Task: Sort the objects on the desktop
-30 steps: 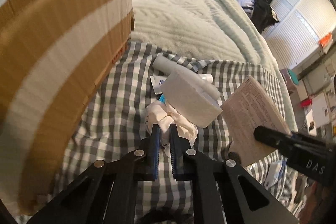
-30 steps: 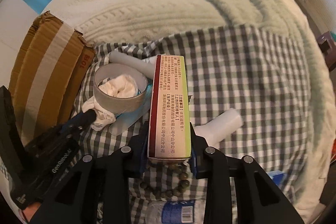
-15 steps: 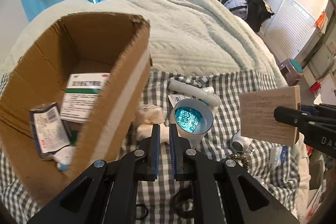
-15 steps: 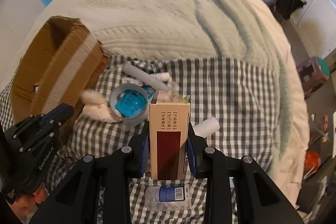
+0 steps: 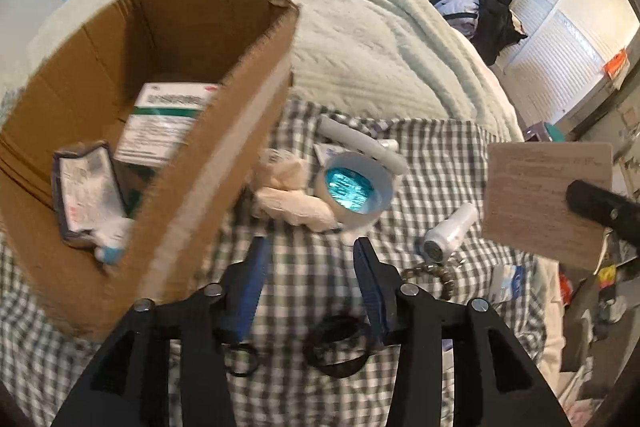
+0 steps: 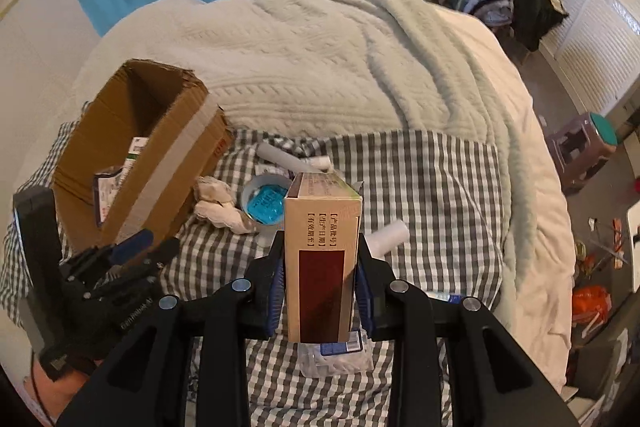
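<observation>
An open cardboard box (image 5: 168, 163) stands at the left on a checked cloth (image 5: 312, 291) and holds a white-green medicine carton (image 5: 164, 123) and a flat packet (image 5: 88, 187). My left gripper (image 5: 308, 247) is open and empty, raised above the cloth just right of the box. My right gripper (image 6: 320, 267) is shut on a tan medicine box (image 6: 320, 259), held upright in the air; it also shows in the left wrist view (image 5: 544, 199). A tape roll (image 5: 352, 187) and a white crumpled cloth (image 5: 288, 195) lie on the checked cloth beside the cardboard box.
On the checked cloth lie a long white tube (image 5: 360, 143), a small white bottle (image 5: 452, 231), a bead bracelet (image 5: 436, 275), black hair ties (image 5: 336, 347) and a plastic packet (image 6: 336, 355). A pale knit blanket (image 6: 320, 67) covers the bed behind.
My left gripper has opened and let go of the white cloth, which now lies by the tape roll. Both grippers have risen and drawn back; the right keeps the tan box.
</observation>
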Demonstrator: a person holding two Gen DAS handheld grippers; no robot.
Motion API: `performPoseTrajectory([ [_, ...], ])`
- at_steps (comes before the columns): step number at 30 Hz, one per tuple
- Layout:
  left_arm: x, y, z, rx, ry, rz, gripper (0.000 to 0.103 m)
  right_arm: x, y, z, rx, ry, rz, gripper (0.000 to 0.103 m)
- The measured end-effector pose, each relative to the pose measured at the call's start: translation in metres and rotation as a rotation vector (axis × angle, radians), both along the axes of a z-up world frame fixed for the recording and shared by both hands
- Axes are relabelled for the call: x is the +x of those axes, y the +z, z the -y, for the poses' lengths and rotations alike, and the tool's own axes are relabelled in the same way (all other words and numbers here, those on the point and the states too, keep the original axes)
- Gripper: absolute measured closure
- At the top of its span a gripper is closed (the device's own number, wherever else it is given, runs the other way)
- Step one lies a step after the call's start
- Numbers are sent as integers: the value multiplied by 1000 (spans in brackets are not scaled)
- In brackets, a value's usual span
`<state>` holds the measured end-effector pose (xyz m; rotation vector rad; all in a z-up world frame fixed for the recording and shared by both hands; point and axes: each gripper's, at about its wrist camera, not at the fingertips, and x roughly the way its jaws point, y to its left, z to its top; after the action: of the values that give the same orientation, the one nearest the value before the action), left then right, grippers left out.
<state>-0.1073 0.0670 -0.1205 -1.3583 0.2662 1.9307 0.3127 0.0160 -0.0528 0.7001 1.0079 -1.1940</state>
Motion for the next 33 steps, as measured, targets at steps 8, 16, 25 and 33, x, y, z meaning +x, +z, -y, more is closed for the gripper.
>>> performPoseTrajectory([
  [8, 4, -26, -40, 26, -8, 42, 57, -12, -29, 23, 22, -28, -22, 74],
  [16, 9, -60, -78, -22, -73, 24, 31, -47, -68, 46, 64, -90, -28, 74],
  [25, -6, -89, -101, -46, -29, 38, 28, -78, -88, 57, 93, -146, 31, 74],
  [33, -15, -100, -100, -42, 11, 54, 21, -76, -92, 59, 94, -124, 57, 73],
])
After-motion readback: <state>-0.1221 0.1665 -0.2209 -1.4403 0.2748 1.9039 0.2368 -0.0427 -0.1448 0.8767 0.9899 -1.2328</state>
